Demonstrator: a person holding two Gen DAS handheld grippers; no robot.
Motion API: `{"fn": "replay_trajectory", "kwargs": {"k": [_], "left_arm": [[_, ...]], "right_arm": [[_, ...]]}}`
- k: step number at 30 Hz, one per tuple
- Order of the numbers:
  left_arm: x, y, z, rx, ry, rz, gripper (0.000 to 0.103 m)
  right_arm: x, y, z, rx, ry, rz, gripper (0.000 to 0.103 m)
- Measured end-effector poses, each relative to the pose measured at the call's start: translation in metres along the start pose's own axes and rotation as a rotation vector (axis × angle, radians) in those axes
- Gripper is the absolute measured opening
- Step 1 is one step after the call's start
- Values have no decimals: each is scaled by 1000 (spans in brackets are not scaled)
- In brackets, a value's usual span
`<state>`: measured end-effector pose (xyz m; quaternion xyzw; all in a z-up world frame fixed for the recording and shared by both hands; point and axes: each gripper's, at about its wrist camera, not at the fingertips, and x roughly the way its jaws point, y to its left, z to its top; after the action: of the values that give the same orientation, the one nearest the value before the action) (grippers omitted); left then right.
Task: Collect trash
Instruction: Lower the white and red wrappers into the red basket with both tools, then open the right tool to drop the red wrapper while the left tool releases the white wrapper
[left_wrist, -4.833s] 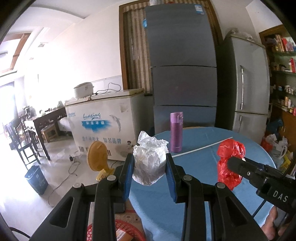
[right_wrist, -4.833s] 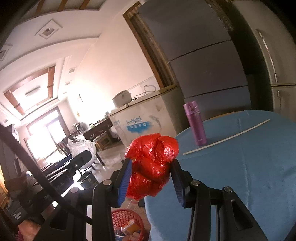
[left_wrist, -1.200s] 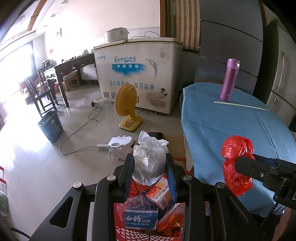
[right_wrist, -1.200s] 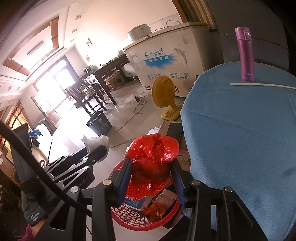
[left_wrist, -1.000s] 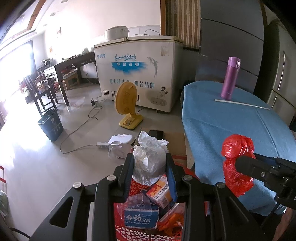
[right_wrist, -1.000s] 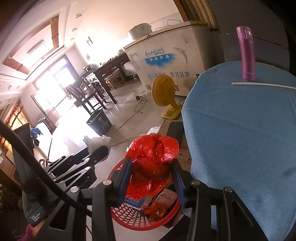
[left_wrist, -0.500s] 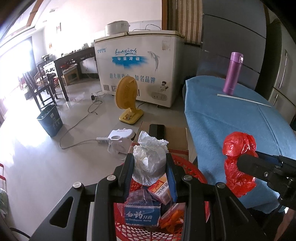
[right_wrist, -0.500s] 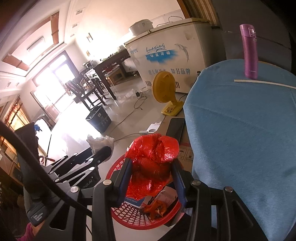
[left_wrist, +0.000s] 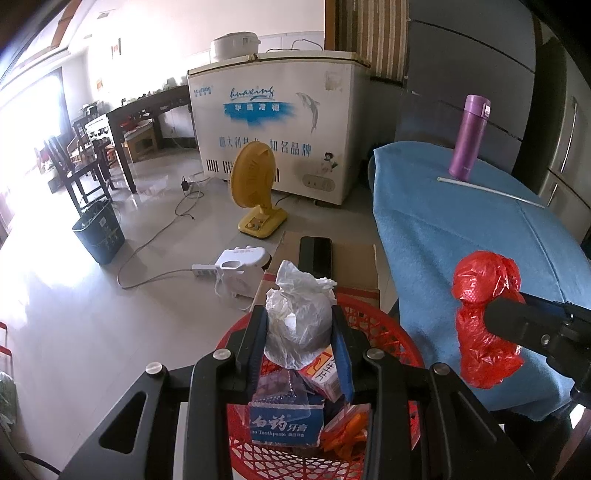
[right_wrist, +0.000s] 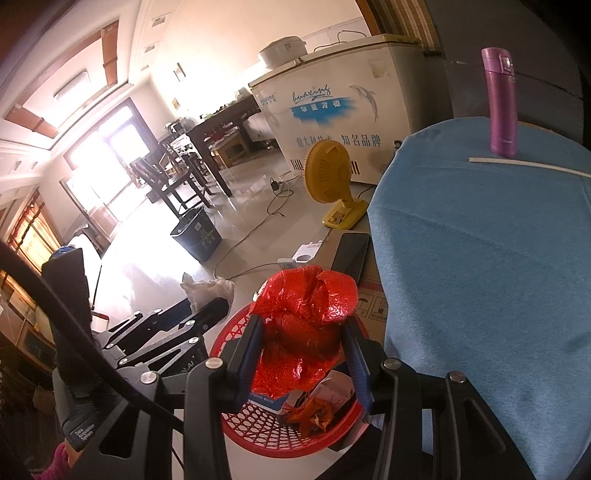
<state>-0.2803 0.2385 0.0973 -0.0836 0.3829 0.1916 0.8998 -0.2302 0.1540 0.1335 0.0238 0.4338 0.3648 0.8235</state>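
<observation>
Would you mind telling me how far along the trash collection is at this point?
Done: the red basket on the floor already holds a toothpaste box and other packaging.

In hand: the left claw grips a crumpled white plastic bag, the right claw a crumpled red plastic bag, both above the basket.

Left: dropping both. A white straw lies on the blue tablecloth.

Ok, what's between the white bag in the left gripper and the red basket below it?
In the left wrist view, the white bag hangs over the red basket. Under it lie trash already in there: a toothpaste box and a small carton.
</observation>
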Motion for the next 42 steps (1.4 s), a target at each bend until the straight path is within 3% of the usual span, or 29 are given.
{"fn": "replay_trajectory", "kwargs": {"k": [16,19,22,28,32,35,42], "left_arm": [[10,5,-6,-2,32,-7,39],[14,8,-6,-3,48,-14,43],[16,11,-7,-6,58,-18,54],[16,15,-8,-14,69,-16,58],[5,10,-4,-1,48,-26,67],[-7,5,3,3,28,-41,67],[-54,-35,18,111,-86,-25,80]], "right_arm": [[10,1,0,7,-6,-3,48],[11,-4,1,33,-1,20,50],[8,-9,4,59,-12,57,61],[-3,-20,6,86,-54,63,61],[-11,-29,3,116,-67,50,61],[-21,-36,4,127,-85,37,61],[-54,-51,6,149,-158,19,61]]}}
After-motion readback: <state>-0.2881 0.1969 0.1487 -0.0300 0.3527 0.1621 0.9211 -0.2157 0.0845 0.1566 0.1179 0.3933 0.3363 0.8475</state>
